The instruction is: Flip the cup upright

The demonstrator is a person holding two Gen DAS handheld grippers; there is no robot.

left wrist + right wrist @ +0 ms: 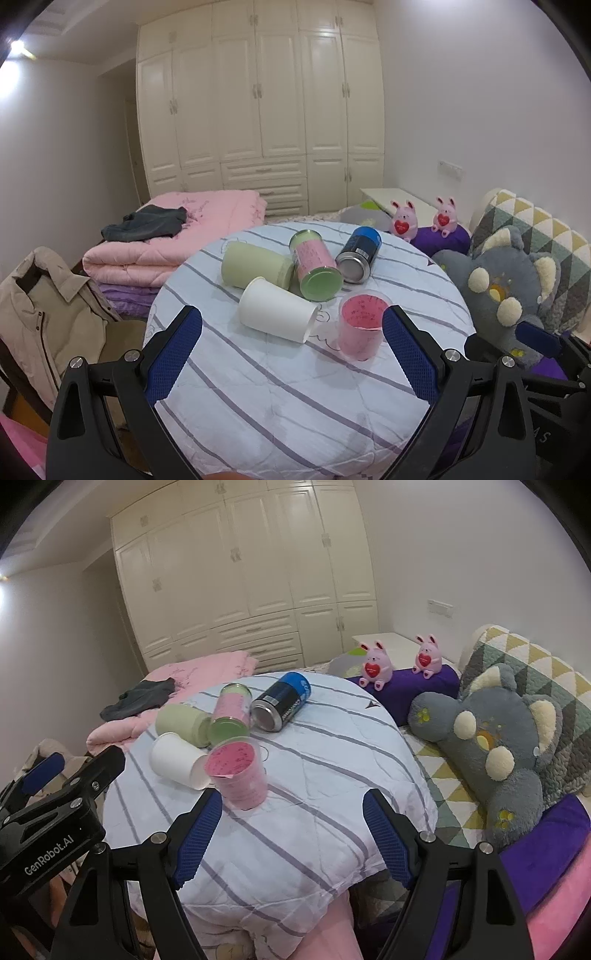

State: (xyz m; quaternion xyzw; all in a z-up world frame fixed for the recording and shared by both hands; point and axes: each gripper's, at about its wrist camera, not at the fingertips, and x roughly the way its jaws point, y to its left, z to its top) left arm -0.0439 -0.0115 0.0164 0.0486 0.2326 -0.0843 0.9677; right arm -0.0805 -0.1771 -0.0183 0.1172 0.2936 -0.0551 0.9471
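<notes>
A clear cup with pink lining (360,325) (240,775) stands upright on the striped round table (280,398) (314,775). A white paper cup (275,314) (177,761) lies on its side beside it. Behind lie a pale green cup (255,266) (181,725), a pink tin with green ends (316,268) (229,713) and a blue and black can (358,254) (282,700). My left gripper (291,325) is open and empty, short of the white cup. My right gripper (291,812) is open and empty, just right of the pink cup.
A folded pink quilt (177,232) with dark clothes (147,223) lies behind left. A beige jacket (44,314) hangs on a chair at left. A grey plush toy (506,291) (498,746), two pink bunnies (376,666) and pillows sit right of the table.
</notes>
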